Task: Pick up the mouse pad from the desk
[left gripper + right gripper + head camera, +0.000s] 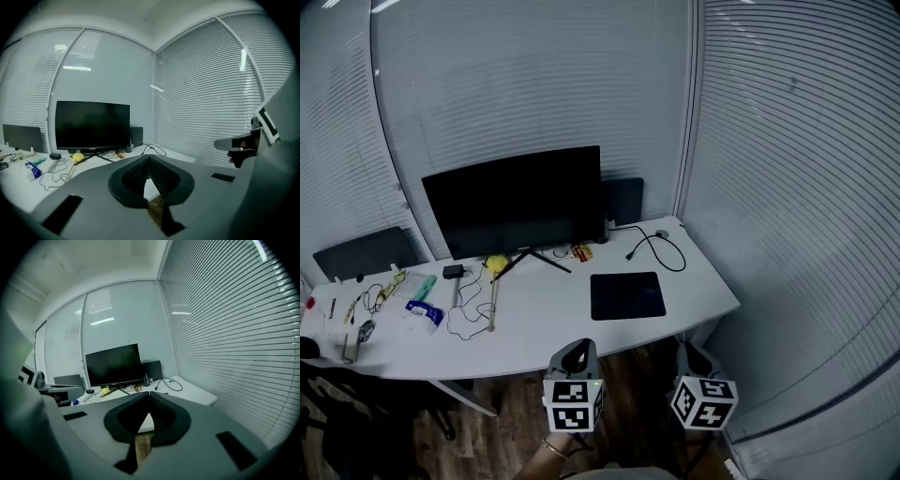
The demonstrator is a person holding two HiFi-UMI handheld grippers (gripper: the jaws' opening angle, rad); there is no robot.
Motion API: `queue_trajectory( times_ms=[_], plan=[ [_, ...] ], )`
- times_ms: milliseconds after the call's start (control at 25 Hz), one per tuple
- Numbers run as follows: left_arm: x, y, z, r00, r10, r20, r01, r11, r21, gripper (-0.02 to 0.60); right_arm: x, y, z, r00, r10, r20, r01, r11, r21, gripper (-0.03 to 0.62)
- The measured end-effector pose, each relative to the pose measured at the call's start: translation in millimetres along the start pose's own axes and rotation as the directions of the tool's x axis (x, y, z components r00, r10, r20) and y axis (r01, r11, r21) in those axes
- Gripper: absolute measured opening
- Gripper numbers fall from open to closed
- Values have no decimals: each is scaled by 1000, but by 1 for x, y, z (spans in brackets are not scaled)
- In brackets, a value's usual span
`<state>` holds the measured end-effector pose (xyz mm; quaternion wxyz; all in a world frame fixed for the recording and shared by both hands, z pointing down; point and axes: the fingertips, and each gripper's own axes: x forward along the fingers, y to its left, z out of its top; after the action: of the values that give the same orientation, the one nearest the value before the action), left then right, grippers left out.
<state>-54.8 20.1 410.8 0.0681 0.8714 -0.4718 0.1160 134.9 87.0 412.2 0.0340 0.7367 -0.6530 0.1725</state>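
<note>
Mouse pad (627,295): matt black, looks cloth. Desk (534,328): smooth white top, slight sheen. Monitor (514,199): black screen, dull gloss. Floor (511,436): brown wood planks. Left gripper (149,158) & right gripper (149,393): matt grey plastic, ribbed inner faces.

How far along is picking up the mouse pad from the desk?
Nothing is done yet: the mouse pad lies flat on the desk, untouched. In hand: the left gripper and right gripper, both shut and empty, hang short of the desk's near edge. Left: reaching, gripping, lifting.
</note>
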Motion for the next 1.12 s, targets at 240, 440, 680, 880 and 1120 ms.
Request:
queue_trajectory(
  times_ms=[240,440,680,880,1120],
  plan=[
    [14,3,-9,999,23,-42,-22,1000,19,17,20,-10,-7,1000,15,-24,-15,1000,22,34],
    [25,5,-18,998,31,-53,-31,1000,-4,17,29,-16,-18,998,15,-56,-14,1000,23,34],
    [50,11,-14,998,21,-54,-21,1000,-10,17,49,-24,-11,998,4,-63,-3,1000,15,34],
    [77,15,1,1000,11,-22,-11,1000,-13,17,71,-30,2,998,4,-55,-4,1000,-5,34],
    [114,25,20,1000,3,2,-3,1000,3,17,110,-35,24,999,7,-54,-8,1000,-26,34]
  ],
)
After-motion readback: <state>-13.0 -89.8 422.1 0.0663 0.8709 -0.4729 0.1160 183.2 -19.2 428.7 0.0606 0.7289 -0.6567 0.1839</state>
